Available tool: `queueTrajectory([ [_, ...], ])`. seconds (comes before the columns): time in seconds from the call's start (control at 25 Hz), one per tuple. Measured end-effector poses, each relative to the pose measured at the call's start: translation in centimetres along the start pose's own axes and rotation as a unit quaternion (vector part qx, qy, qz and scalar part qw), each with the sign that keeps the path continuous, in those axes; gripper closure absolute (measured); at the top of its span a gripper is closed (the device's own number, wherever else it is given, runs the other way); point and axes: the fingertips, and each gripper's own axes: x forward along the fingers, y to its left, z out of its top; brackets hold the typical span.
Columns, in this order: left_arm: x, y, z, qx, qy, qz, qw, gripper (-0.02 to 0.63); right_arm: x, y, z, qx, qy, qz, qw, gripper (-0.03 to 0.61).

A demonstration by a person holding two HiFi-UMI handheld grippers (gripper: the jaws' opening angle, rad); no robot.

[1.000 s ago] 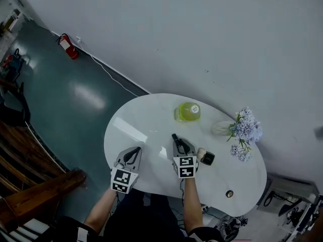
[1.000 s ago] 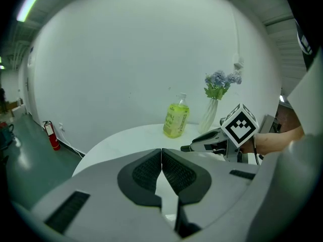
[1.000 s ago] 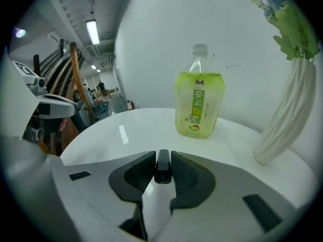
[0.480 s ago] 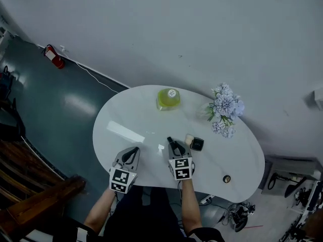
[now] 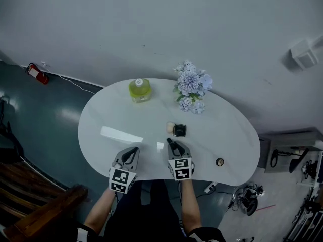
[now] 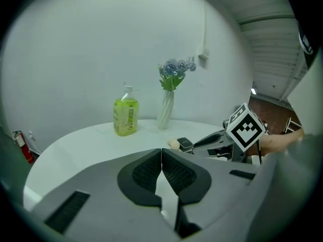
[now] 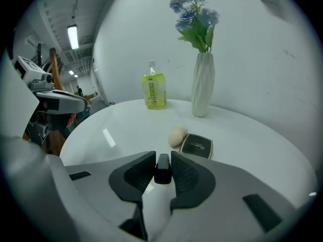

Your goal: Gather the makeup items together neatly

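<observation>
Head view: our right gripper [image 5: 173, 146] at table's [image 5: 116, 115] near edge; makeup sponge [image 5: 170, 127], black compact [image 5: 179, 130] side by side just beyond. Left gripper view: our left gripper's [image 6: 161, 154] jaws pressed together, empty. Right gripper view: jaws narrow, clamping slim black tube [image 7: 162, 168].

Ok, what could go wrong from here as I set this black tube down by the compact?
The slim black tube is only pinched in the right gripper, so it might twist or slip. Setting it down could nudge the rounded sponge beside the compact and roll it away.
</observation>
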Motion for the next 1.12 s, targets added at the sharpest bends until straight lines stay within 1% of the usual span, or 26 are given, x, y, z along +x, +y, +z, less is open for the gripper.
queueTrajectory([
  [0.08,0.6,-1.6,0.1,0.008,0.002,-0.011,0.9999,0.594,-1.0,-1.4,-1.3,0.009,0.002,-0.012,1.0,0.466],
  [0.32,2.3,-5.9,0.5,0.031,0.006,-0.047,0.9984,0.594,-4.1,-4.7,-3.8,0.045,-0.005,-0.043,0.998,0.468],
  [0.64,4.7,-11.6,0.7,0.059,0.018,-0.094,0.9936,0.594,-7.8,-9.3,-7.9,0.082,-0.005,-0.087,0.993,0.468],
  [0.84,6.1,-15.0,0.7,0.075,0.024,-0.121,0.9895,0.594,-10.0,-12.0,-10.7,0.11,-0.003,-0.113,0.988,0.468],
  [1.12,8.0,-19.0,0.5,0.098,0.038,-0.153,0.9826,0.594,-12.3,-15.5,-13.8,0.154,-0.008,-0.146,0.977,0.468],
])
